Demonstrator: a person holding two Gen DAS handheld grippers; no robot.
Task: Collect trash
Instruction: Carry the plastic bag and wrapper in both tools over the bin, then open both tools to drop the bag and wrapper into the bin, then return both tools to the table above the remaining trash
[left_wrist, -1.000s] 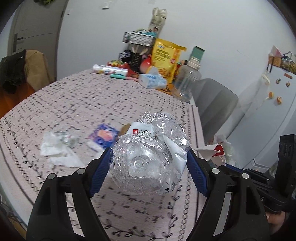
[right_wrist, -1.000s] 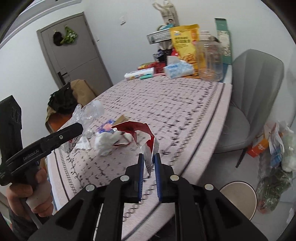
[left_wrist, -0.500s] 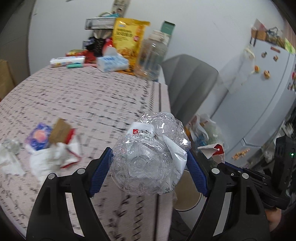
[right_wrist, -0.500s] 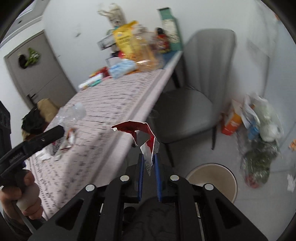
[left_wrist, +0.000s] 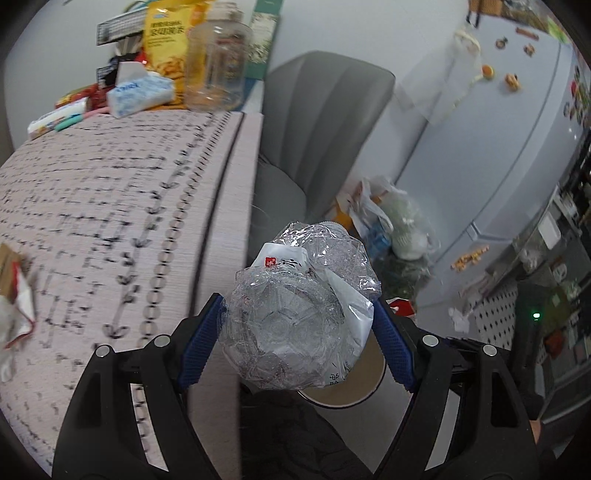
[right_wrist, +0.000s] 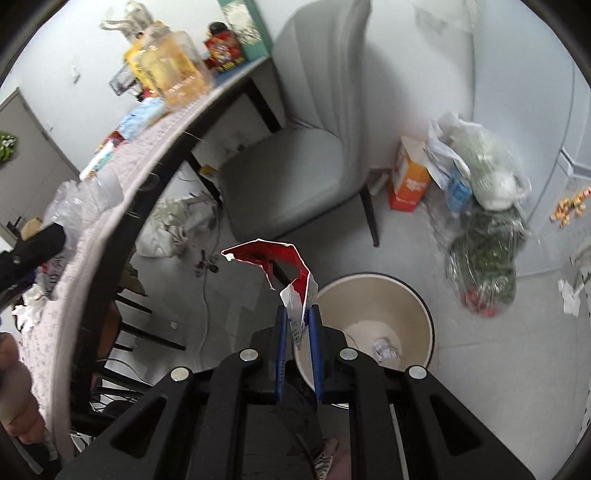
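Basically, bin sits just below-right of right claw clenched on torn wrapper; left claw, gripping crushed bottle, hangs w/ bin rim just beyond it, both near.

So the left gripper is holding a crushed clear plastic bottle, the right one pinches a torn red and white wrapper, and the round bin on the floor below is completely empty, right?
Not quite: the bin is not empty. The right wrist view shows a crumpled wad of paper lying at its bottom. The rest holds: the left gripper holds the crushed clear plastic bottle, and the right gripper pinches the torn red and white wrapper.
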